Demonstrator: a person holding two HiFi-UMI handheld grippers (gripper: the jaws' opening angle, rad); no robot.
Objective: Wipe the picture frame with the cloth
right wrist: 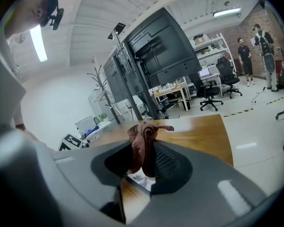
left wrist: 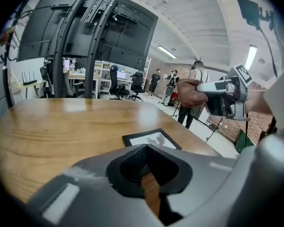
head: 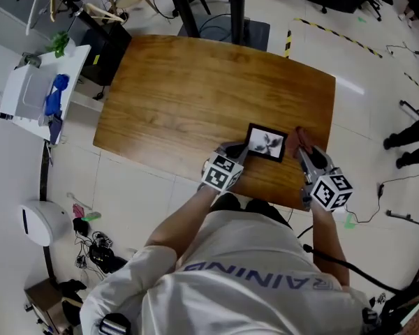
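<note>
Here, in the head view, the frame (head: 267, 144) lies flat at the table's (head: 181, 89) 5 o'clock edge, within easy reach. The left gripper (head: 239, 149) sits at the frame's 9 o'clock, likely to steady it. The right gripper (head: 304, 151), at its 3 o'clock, carries the cloth (head: 299, 137).

In the left gripper view, the jaws are drawn nearly together on nothing (the frame lies just ahead).

In the right gripper view, the jaws pinch the bunched cloth above the frame, seemingly poised to wipe.

The table (head: 181, 96) is glossy wood, the cloth (right wrist: 143, 145) rough-woven.
</note>
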